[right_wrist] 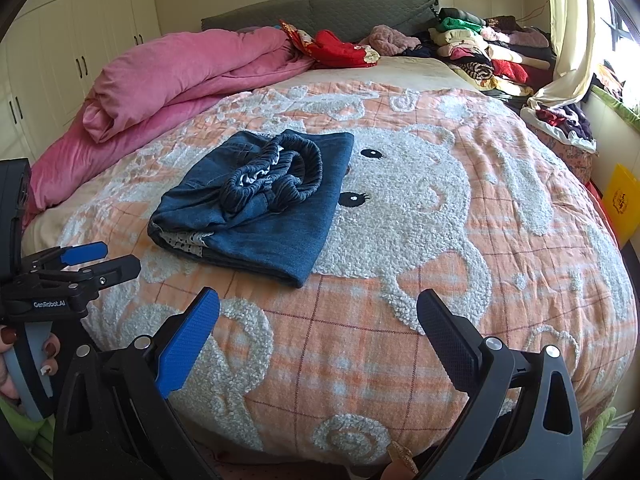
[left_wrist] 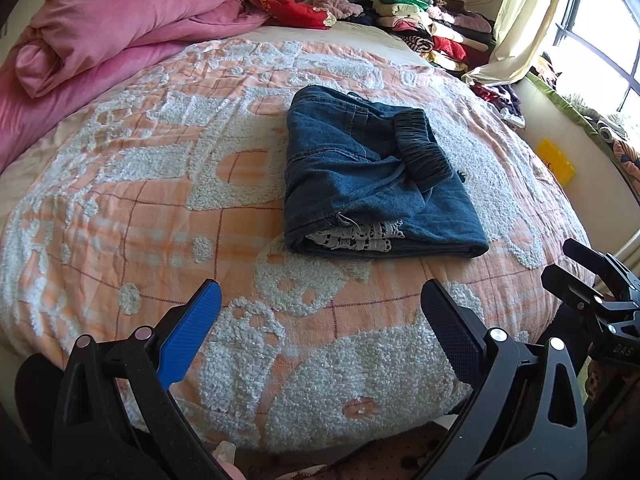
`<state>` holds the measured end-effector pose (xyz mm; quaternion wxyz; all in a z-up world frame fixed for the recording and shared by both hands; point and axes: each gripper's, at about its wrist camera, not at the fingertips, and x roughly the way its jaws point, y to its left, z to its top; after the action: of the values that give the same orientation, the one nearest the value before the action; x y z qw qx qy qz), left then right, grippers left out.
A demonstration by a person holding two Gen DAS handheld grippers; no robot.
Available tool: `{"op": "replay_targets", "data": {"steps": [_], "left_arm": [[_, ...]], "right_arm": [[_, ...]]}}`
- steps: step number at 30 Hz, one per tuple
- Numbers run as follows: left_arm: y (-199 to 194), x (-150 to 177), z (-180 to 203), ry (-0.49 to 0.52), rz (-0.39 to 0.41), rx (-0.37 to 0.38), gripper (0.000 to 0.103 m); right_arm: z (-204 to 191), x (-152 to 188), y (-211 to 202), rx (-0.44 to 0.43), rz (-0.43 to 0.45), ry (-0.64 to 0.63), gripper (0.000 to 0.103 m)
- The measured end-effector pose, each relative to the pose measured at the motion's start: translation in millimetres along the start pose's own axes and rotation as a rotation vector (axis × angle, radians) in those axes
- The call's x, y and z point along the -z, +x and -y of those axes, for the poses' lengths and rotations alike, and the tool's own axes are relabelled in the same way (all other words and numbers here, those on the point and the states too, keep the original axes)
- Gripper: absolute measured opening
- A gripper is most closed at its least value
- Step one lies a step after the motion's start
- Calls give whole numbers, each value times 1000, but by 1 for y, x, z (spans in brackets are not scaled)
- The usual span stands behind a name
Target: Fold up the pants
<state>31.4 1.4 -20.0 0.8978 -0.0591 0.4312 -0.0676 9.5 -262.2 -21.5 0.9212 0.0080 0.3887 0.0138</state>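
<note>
Now the denim pants (left_wrist: 372,176) lie folded in a compact bundle on the bed (left_wrist: 160,208), on its orange-and-white blanket, elastic waistband on top, lace trim at the near edge. Left gripper (left_wrist: 320,312) and right gripper (right_wrist: 318,316) both hover near the bed's edge, fingers spread wide, holding nothing, apart from the pants. Pink duvet (right_wrist: 180,76) behind.

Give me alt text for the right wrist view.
Folded denim pants lie on an orange bedspread, waistband bunched on top. The right tongs hover open in front, empty; the left tongs show at the left edge.
</note>
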Motion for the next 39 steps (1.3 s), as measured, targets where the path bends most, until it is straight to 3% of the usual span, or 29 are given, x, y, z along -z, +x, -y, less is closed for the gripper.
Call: {"op": "replay_targets", "data": {"steps": [28, 33, 39], "left_arm": [[3, -2, -5, 0, -23, -2, 94], [9, -8, -20, -33, -37, -59, 94], [8, -29, -75, -127, -1, -145, 94]], "right_arm": [[7, -5, 3, 25, 1, 7, 99], [19, -11, 5, 55, 5, 12, 99], [65, -29, 5, 147, 30, 71, 99]]}}
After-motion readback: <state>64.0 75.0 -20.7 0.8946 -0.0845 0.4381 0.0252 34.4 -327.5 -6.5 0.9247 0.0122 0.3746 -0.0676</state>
